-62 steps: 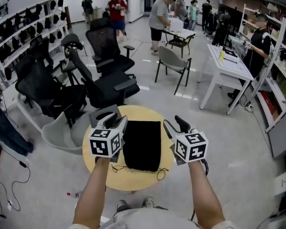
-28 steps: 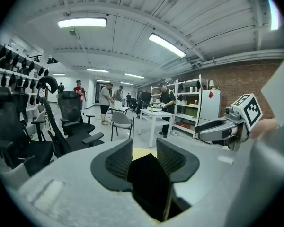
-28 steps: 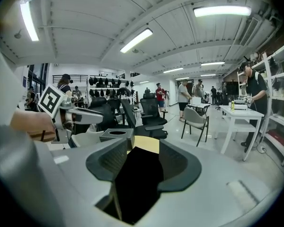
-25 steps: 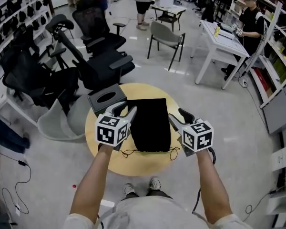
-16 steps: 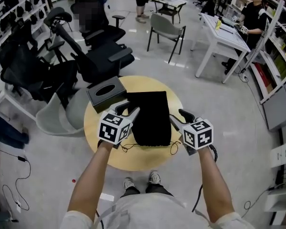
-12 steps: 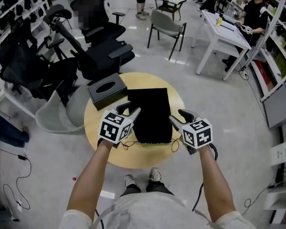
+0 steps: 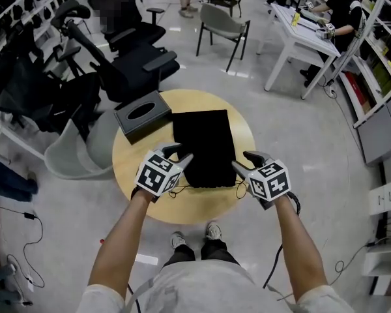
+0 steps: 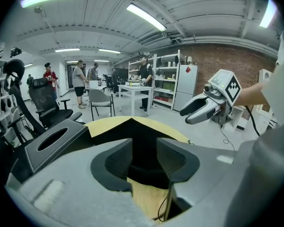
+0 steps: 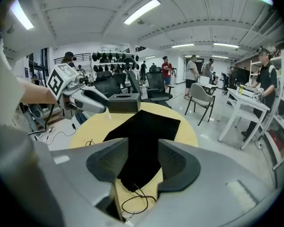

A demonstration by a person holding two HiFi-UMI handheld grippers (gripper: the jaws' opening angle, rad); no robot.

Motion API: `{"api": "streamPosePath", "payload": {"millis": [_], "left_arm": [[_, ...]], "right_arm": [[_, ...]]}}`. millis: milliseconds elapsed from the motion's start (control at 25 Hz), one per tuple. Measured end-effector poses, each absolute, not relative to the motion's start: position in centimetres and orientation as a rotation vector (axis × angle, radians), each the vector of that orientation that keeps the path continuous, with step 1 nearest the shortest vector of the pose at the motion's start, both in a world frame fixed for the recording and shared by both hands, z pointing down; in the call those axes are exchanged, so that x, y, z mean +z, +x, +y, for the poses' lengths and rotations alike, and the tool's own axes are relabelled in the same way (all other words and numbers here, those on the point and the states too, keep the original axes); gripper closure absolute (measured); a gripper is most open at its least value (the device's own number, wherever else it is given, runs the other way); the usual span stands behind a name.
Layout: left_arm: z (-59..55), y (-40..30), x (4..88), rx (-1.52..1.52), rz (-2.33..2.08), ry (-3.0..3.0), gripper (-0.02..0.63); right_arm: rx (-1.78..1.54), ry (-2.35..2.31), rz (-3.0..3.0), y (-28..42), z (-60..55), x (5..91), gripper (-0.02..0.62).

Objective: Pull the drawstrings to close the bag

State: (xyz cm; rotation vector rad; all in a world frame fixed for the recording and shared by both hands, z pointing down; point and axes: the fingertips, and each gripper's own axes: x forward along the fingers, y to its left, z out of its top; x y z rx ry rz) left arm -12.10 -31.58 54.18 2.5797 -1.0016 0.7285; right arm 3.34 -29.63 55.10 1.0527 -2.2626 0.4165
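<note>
A flat black bag lies on the round wooden table, its mouth edge toward me. Thin black drawstrings trail from its near corners, one loop on the left and one on the right. My left gripper hovers open over the near left corner, nothing between its fingers. My right gripper hovers open over the near right corner, also empty. In the left gripper view the bag's edge and a cord show between the jaws. In the right gripper view the bag and a cord loop lie just below.
A black tissue box stands on the table's far left, beside the bag. Black office chairs and a grey chair stand beyond the table. White desks and shelves line the right side, with people at the back.
Both grippers have drawn back along the bag's sides toward me and now hang over its near corners. The head camera has tilted further down.
</note>
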Motion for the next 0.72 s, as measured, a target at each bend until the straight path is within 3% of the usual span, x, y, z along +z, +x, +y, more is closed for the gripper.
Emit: {"api": "streamPosePath", "payload": {"millis": [720], "left_arm": [[-26.7,-12.2,60.6,0.907,-0.706,2.585,0.44]], "right_arm": [[0.413,0.892,-2.054,4.5,-25.5,61.8,0.405]]}}
